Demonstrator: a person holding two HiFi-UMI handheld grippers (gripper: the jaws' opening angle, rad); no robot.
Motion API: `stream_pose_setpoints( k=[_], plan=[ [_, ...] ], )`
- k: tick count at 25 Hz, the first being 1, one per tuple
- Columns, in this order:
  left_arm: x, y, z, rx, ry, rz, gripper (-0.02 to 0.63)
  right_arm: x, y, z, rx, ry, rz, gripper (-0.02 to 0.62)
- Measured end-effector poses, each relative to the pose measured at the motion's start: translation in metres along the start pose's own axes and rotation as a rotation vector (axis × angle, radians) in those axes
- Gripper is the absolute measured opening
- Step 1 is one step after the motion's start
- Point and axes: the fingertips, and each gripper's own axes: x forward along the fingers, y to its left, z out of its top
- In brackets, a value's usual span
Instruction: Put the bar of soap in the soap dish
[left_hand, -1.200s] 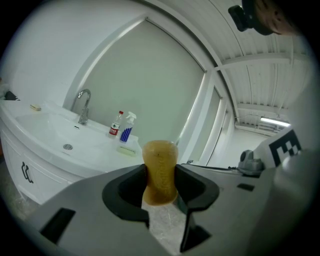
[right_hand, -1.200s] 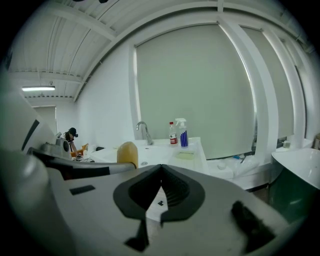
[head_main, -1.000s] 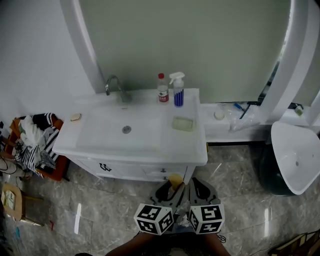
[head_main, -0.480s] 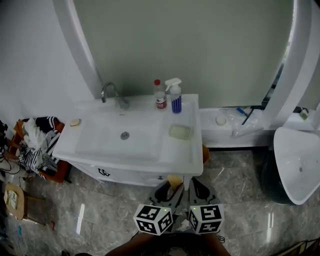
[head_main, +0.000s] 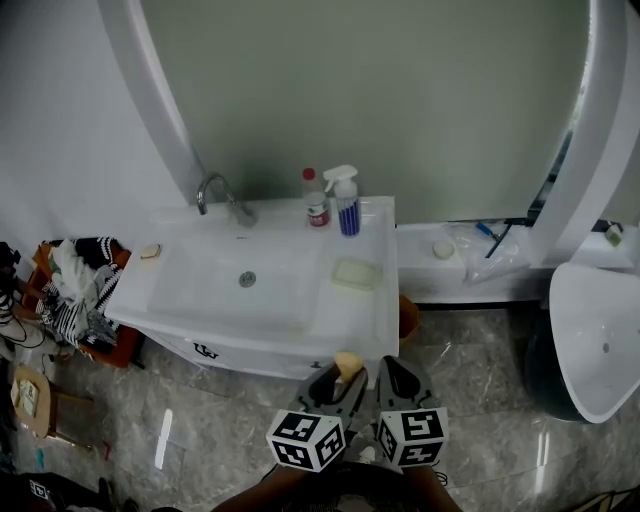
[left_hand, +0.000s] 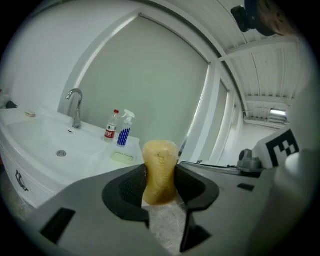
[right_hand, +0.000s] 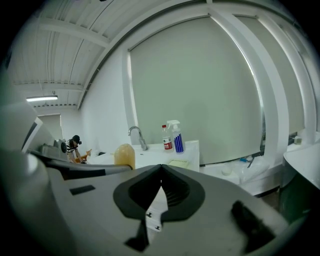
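Observation:
My left gripper (left_hand: 160, 187) is shut on a yellowish bar of soap (left_hand: 160, 170), which stands upright between the jaws. In the head view the left gripper (head_main: 345, 378) and its soap (head_main: 347, 365) sit just in front of the vanity, with the right gripper (head_main: 385, 375) beside it. The right gripper (right_hand: 160, 187) is shut with nothing held; the soap (right_hand: 124, 155) shows to its left. The pale green soap dish (head_main: 357, 273) lies on the basin's right ledge, also the soap dish (left_hand: 123, 157) and soap dish (right_hand: 178, 163).
A white washbasin (head_main: 250, 290) with a tap (head_main: 215, 192), a red-labelled bottle (head_main: 317, 203) and a blue spray bottle (head_main: 345, 200) behind the dish. A small soap (head_main: 150, 251) sits on the left ledge. Clothes pile (head_main: 75, 285) at left, white fixture (head_main: 600, 340) at right.
The head view has shifted so the vanity sits lower and nearer the grippers. Both grippers hold the same spot in the picture, soap still gripped.

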Motion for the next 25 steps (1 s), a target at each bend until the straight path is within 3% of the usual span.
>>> stream_pose_setpoints(
  k=[13,25],
  plan=[
    [0.007,0.011,-0.007,-0.024,0.016,0.032,0.181,0.016,-0.001,-0.008,0.009,0.036,0.022,0.011],
    [0.045,0.043,0.014,-0.041,0.001,0.013,0.181,0.063,-0.01,0.005,-0.02,0.042,0.007,0.011]
  ],
)
